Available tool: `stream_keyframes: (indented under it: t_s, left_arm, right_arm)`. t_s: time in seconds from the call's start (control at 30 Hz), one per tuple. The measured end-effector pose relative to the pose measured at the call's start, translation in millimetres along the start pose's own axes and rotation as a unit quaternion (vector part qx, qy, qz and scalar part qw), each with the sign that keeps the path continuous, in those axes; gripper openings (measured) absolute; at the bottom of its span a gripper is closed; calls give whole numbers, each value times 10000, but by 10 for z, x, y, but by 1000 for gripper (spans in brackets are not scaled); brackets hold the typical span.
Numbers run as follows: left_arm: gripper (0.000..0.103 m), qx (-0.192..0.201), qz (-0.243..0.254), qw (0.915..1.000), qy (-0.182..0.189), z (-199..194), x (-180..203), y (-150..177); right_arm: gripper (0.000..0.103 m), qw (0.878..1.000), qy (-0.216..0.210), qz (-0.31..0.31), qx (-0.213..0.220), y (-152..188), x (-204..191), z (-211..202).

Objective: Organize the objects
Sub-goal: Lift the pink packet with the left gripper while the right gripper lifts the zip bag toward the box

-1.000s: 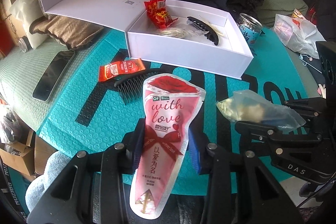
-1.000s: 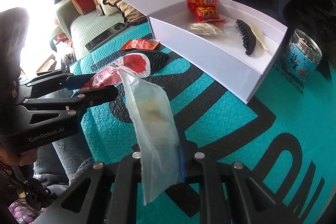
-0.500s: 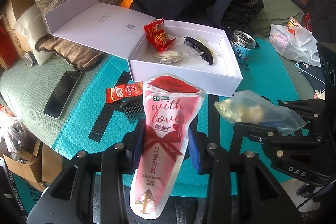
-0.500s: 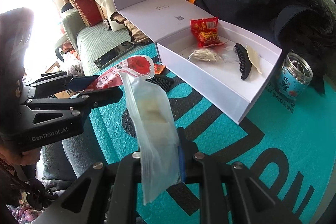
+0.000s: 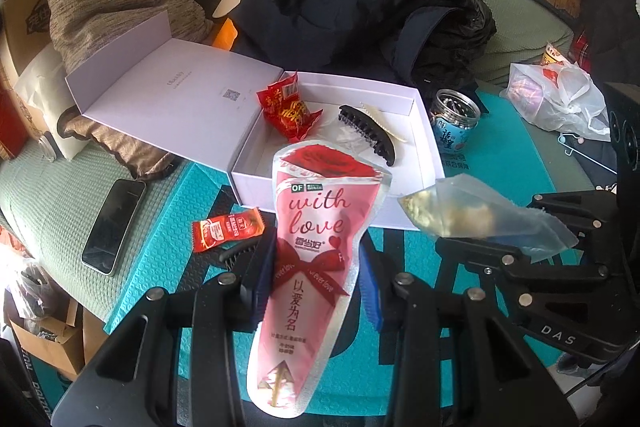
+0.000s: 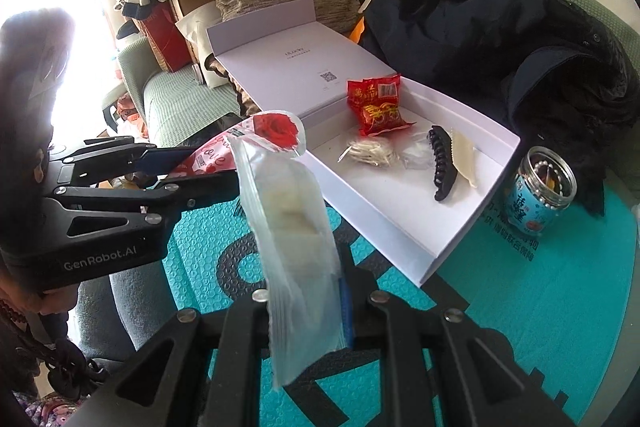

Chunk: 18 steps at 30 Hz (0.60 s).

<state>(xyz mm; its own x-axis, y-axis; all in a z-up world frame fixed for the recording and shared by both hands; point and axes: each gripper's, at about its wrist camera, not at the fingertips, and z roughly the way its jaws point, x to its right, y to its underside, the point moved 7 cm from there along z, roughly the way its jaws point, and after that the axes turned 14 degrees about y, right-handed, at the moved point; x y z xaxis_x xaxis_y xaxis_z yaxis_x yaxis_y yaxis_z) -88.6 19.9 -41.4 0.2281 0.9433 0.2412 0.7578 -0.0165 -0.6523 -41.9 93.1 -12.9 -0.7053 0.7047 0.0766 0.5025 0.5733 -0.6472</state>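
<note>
My left gripper (image 5: 316,291) is shut on a pink "with love" pouch (image 5: 316,243) and holds it above the teal mat, its top over the front wall of the open white box (image 5: 424,131). My right gripper (image 6: 304,307) is shut on a clear bag (image 6: 292,223) of pale pieces, raised left of the box (image 6: 452,251). The box holds a red snack packet (image 5: 290,109), a black hair claw (image 5: 368,137) and small clear packets (image 6: 368,151). Each gripper shows in the other's view: the right (image 5: 520,259), the left (image 6: 180,167).
A red sachet (image 5: 228,229) and a black comb (image 5: 240,253) lie on the teal mat (image 5: 160,227). A phone (image 5: 114,225) lies at the left. A small jar (image 5: 456,119) stands right of the box. A dark jacket (image 5: 360,15), cushions and a plastic bag (image 5: 560,99) surround the mat.
Both grippers have risen and drawn back with their loads still held; the box and mat look smaller and farther off. The pouch top now overlaps the box's front wall.
</note>
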Motion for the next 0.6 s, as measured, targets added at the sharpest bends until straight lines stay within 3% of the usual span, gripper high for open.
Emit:
stream_keyframes:
  t_s: [0.6]
  left_arm:
    - [36,44,421,9990,132,525,83,-866]
  right_arm:
    - [15,9993,210,-95,309,-524,484,260]
